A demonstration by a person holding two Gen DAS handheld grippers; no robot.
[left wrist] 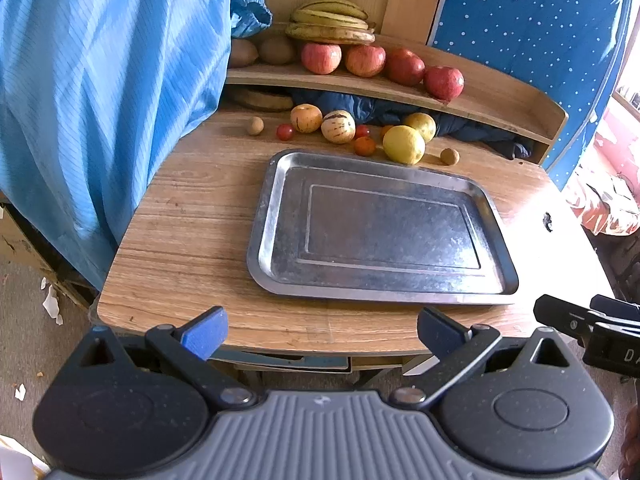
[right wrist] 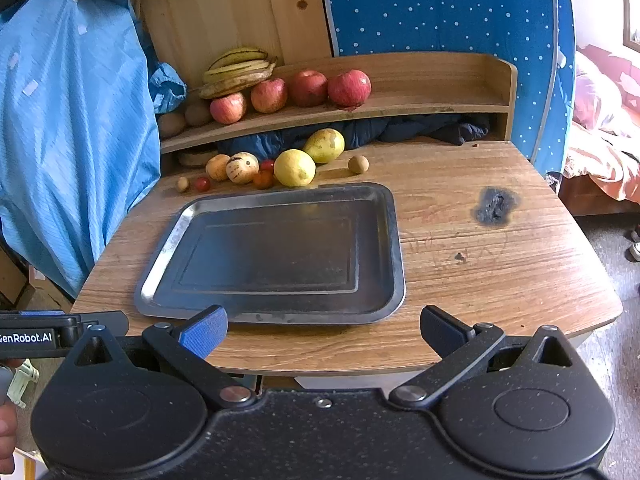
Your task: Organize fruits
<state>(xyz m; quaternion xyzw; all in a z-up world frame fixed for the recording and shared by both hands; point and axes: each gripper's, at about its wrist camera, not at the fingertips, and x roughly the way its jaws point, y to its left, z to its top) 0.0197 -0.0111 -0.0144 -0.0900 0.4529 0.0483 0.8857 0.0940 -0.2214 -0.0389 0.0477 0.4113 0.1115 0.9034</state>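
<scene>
The round fruits could have rolled off the table's far edge if nudged, the lemon [left wrist: 403, 144] most readily. They lay in a loose row just beyond the far rim of the bare metal tray [left wrist: 264, 216]. Both the left gripper [left wrist: 320, 330] and the right gripper [right wrist: 322, 330] hung wide open and empty at the near edge, well apart from them. The smallest brown fruits were perhaps longans.

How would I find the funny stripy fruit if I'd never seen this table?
Start at the big metal tray on the wooden table, then look just past its far edge at the row of loose fruit. The stripy fruit sits beside an orange-yellow fruit near the row's left end. It alone is pale cream with dark streaks.
</scene>
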